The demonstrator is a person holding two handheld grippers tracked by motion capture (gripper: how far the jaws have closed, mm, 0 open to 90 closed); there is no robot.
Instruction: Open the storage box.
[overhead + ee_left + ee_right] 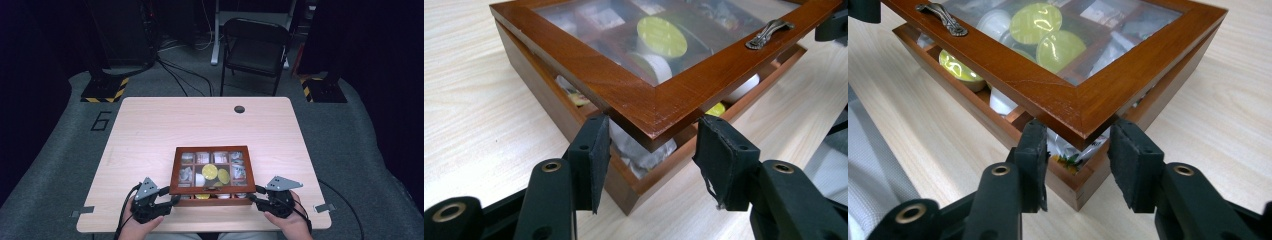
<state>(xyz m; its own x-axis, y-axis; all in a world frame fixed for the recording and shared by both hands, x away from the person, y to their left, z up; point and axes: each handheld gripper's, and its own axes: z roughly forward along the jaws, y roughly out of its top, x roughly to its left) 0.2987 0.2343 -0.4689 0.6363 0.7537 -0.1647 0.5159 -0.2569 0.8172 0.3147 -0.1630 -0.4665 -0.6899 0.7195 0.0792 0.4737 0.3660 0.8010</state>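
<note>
Though raised only a crack at the front, already off its base: glass-topped lid (644, 107) of the wooden box (212, 202), hinged at the far side. Done so far, by the look of it: front edge parted from the base, with a narrow gap on show along that edge. Left to do, as a judgement: either swing the lid right up or lower it shut; cannot say which from this.

Left tongs (651, 145) set at the lid's near left corner, right tongs (1078, 150) at its near right corner. Both pairs of jaws part-open, each straddling its corner, pad tips right at the lid's lower edge. Cannot tell whether pressing on the wood or merely propping it.

Sits near the front middle of the pale counter (150, 125), between the 2 hands. Reddish-brown frame, small metal handle (769, 34) at the front centre, inner dividers forming small compartments. Through the glass: 2 yellow-topped capsules (1035, 22), white ones, some paper sachets.
</note>
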